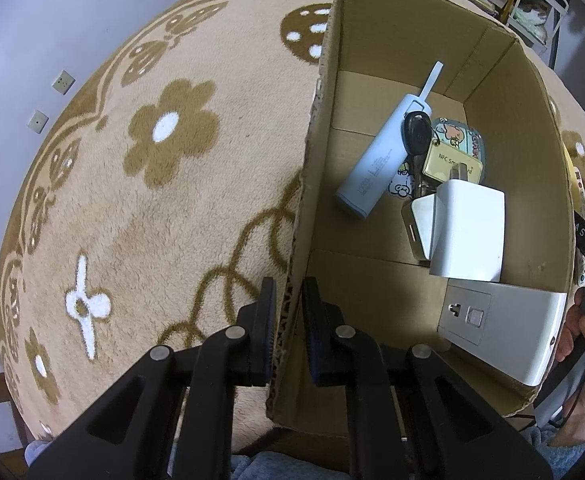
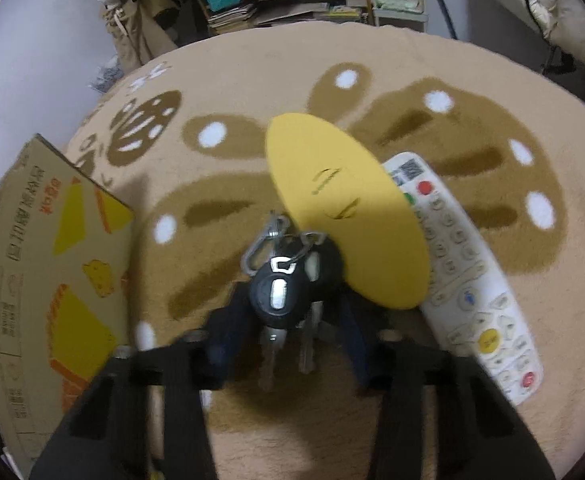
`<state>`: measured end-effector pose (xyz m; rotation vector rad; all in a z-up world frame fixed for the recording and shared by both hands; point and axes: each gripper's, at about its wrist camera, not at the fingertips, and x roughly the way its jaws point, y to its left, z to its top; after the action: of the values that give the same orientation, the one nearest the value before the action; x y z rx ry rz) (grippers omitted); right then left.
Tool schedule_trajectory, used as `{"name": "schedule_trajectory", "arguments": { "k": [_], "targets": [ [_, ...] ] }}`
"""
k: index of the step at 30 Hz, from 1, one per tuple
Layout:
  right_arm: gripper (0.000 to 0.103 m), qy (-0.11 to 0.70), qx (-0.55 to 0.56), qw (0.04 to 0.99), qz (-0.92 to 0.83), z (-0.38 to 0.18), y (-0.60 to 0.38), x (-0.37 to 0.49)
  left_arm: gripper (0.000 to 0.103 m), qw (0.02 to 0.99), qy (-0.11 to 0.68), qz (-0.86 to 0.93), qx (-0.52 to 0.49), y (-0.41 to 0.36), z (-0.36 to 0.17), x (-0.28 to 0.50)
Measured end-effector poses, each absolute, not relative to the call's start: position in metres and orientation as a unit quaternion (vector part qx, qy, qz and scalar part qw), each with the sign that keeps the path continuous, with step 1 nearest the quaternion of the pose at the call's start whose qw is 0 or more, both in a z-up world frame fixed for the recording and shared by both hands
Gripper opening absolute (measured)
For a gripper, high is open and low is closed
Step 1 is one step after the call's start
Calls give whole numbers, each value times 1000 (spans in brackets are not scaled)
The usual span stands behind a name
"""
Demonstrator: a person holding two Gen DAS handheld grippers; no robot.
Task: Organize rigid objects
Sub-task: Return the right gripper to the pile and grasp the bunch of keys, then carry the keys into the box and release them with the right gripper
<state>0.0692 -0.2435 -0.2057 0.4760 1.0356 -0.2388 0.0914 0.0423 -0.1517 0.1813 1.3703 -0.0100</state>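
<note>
The left gripper pinches the near wall of the cardboard box, one finger on each side. Inside, a pale blue power bank lies diagonally, strap end pointing away. The right gripper clamps a black key fob, keys hanging toward the camera, yellow disc tag above the white remote lying lengthwise on the carpet.
</note>
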Motion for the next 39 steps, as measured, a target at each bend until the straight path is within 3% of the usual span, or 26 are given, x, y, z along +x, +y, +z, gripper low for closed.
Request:
{"name": "schedule_trajectory", "arguments": {
  "k": [4, 29, 39],
  "targets": [
    [29, 479, 261, 833, -95, -198, -254, 67, 12, 771, 632, -4, 85, 42, -152, 91],
    [28, 333, 224, 916, 26, -56, -189, 61, 12, 770, 632, -3, 84, 41, -149, 90],
    [27, 332, 164, 924, 99, -36, -127, 64, 12, 770, 632, -3, 84, 41, -150, 90]
  ]
}}
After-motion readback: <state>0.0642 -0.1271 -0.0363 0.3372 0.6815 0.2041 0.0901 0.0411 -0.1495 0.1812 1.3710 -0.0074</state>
